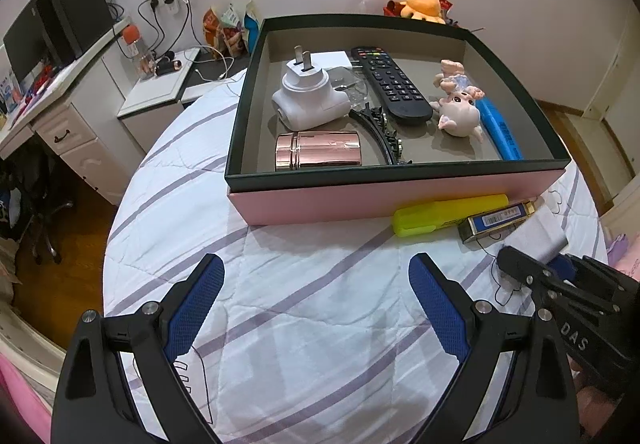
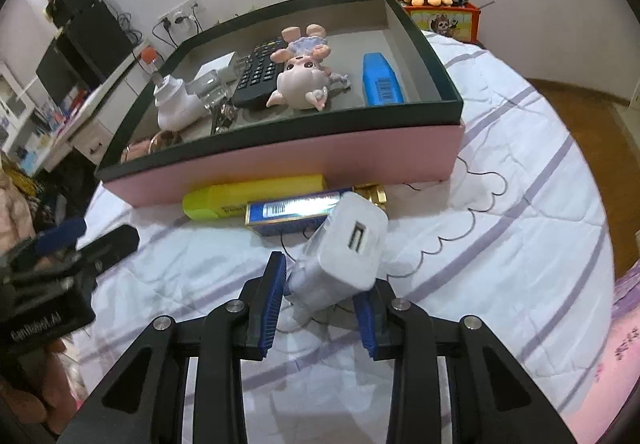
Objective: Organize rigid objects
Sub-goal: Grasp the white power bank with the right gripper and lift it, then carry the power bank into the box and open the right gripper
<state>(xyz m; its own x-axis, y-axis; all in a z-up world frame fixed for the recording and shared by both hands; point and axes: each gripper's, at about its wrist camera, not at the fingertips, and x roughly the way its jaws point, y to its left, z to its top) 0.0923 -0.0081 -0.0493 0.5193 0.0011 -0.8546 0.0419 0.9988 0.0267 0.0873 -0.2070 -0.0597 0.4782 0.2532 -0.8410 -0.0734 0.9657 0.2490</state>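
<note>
A pink box with a dark rim (image 1: 400, 200) (image 2: 280, 160) sits on the bed. It holds a white plug adapter (image 1: 308, 96), a black remote (image 1: 394, 84), a pig figurine (image 1: 460, 112) (image 2: 304, 80), a blue marker (image 1: 500, 132) (image 2: 380, 80), a rose-gold cylinder (image 1: 318, 152) and a black hair clip (image 1: 380, 132). A yellow highlighter (image 1: 448, 214) (image 2: 252, 196) and a blue-gold packet (image 1: 500, 220) (image 2: 296, 212) lie in front of the box. My right gripper (image 2: 320, 284) is shut on a white USB charger (image 2: 344, 252), held above the quilt. My left gripper (image 1: 316, 284) is open and empty over the quilt.
The bed has a white quilt with purple stripes (image 1: 300, 284). A white desk with drawers (image 1: 72, 124) and monitors stands at the left. An orange plush toy (image 1: 424, 4) sits behind the box. Wooden floor (image 2: 580, 100) shows at the right.
</note>
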